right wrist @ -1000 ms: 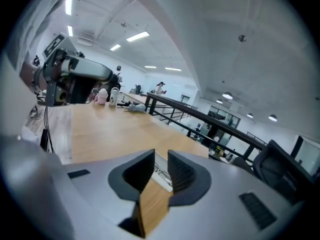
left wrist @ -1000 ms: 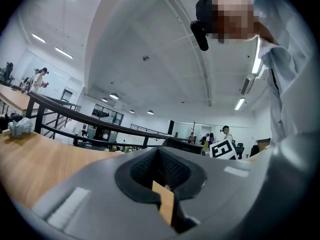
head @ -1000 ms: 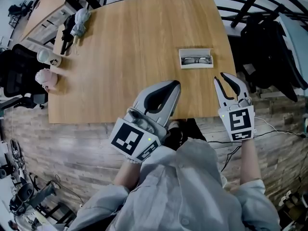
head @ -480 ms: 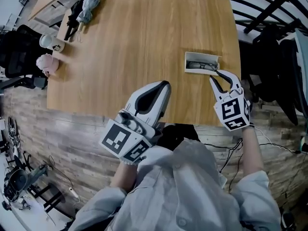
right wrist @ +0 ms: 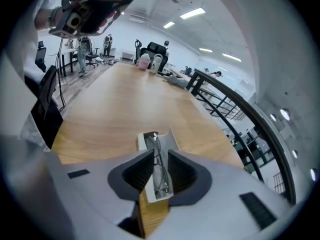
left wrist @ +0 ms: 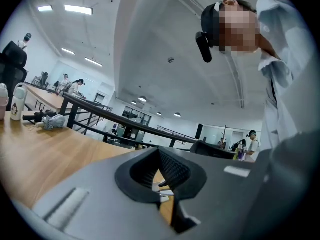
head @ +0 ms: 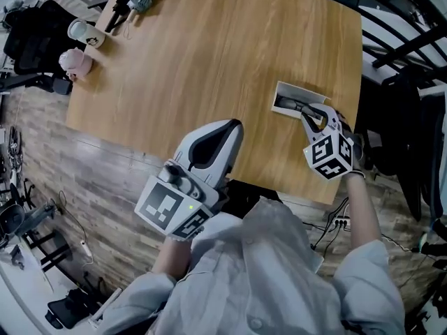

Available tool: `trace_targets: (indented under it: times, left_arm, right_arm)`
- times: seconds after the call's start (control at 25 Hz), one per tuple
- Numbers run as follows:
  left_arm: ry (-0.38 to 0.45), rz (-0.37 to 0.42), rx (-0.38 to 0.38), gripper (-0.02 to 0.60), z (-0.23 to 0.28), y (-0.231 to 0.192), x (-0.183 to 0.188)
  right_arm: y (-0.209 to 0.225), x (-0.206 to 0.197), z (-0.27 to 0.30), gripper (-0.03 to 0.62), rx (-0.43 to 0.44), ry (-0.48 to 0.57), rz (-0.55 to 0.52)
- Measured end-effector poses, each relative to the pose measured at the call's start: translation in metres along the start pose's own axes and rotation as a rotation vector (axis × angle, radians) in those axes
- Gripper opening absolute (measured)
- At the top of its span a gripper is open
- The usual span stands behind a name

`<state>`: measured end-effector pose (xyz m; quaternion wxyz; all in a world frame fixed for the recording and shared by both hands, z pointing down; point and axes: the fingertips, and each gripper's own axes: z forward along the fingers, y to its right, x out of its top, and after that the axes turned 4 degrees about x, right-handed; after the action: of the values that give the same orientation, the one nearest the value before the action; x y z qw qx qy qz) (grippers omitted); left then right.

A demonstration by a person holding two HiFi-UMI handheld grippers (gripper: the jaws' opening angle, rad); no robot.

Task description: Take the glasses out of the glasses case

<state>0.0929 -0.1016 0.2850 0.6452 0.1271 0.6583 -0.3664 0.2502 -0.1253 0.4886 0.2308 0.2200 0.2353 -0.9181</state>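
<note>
Though spread wide at the right gripper (head: 312,110), straddling the glasses (right wrist: 161,171) in the open glasses case (head: 283,93) near the table's (head: 209,47) right edge, could close on a case wall instead and drag the case. Could bend the wire frame if squeezed askew. Pressed together and empty at the left gripper (head: 234,125).

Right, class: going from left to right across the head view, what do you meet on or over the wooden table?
pink cup → grey left hand-held gripper, shut → open white glasses case. The right hand-held gripper overlaps the case, so it is left out.
</note>
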Motion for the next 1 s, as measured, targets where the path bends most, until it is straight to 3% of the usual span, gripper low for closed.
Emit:
trace_targets:
  times: [0.32,1.0]
  left_arm:
    - [-0.003,-0.023,0.089,0.003,-0.004,-0.011,-0.009]
    - [-0.015,-0.016,0.144,0.003,0.003,-0.011,-0.010]
  right_arm:
    - [-0.006,-0.010,0.039,0.060,0.129,-0.059,-0.106]
    - [-0.011,-0.020,0.064,0.049,0.255,-0.097,-0.215]
